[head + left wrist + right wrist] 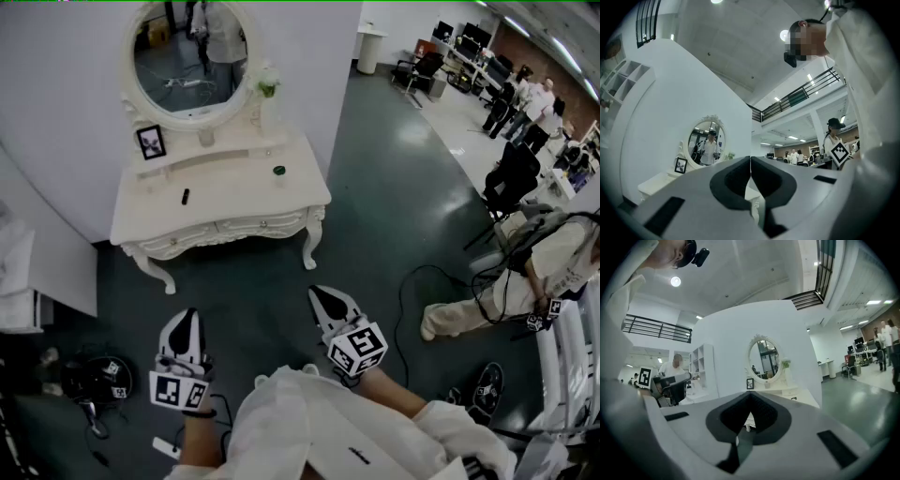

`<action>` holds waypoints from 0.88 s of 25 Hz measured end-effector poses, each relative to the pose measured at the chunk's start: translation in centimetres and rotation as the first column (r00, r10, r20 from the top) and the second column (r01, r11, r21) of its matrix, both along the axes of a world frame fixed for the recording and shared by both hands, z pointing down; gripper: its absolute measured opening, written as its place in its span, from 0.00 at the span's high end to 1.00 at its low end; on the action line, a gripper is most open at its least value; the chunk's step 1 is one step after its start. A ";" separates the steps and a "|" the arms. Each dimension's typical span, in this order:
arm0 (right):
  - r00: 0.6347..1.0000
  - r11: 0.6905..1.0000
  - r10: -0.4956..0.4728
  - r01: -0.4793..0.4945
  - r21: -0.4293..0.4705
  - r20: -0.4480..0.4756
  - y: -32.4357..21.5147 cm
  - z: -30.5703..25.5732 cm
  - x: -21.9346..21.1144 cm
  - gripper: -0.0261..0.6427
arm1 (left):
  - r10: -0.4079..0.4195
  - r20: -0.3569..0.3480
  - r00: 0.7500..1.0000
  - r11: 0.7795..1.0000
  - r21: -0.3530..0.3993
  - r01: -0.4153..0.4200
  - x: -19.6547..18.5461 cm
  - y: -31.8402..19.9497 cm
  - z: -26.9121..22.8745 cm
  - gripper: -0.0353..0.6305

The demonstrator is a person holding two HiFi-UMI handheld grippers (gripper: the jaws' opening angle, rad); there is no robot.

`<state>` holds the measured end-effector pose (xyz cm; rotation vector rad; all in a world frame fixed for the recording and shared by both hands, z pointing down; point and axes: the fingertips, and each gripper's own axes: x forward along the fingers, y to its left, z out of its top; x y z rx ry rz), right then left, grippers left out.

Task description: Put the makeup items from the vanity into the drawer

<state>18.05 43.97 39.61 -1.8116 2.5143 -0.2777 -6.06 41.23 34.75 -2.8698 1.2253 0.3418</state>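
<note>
Left gripper (189, 315) and right gripper (320, 294) are pressed together, empty. Drawer (259, 225) closed. Black stick (185, 196) and round green jar (278, 171) sit on the white vanity (234, 195).

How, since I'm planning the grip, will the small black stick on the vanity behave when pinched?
The black stick lies flat on the vanity, slim and elongated, so it may roll if nudged. Being small, it is probably light; its finish is too small to judge.

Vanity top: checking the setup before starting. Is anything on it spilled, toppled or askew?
Nothing stands out. The picture frame stands upright beside the mirror. A small dark item and a small green item sit apart on the vanity, with no spill visible. Both are too small to identify.
</note>
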 end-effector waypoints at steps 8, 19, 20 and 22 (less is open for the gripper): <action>1.000 1.000 0.007 -0.007 0.001 -0.007 0.5 -0.1 0.0 0.94 | 0.006 0.019 1.000 1.000 0.005 -0.006 0.2 0.1 0.0 0.91; 0.998 0.999 -0.032 0.032 0.000 -0.045 1.0 0.0 -2.0 0.93 | -0.046 0.071 0.996 0.999 0.008 0.045 -1.2 -0.6 0.5 0.89; 0.998 0.999 -0.034 0.034 0.001 -0.045 1.0 0.0 -2.3 0.93 | -0.054 0.069 0.996 0.999 0.007 0.053 -1.5 -0.7 0.5 0.85; 0.998 0.999 -0.037 0.037 0.002 -0.048 0.8 0.0 -2.8 0.94 | -0.074 0.065 0.995 0.997 0.001 0.074 -2.2 -1.0 0.6 0.69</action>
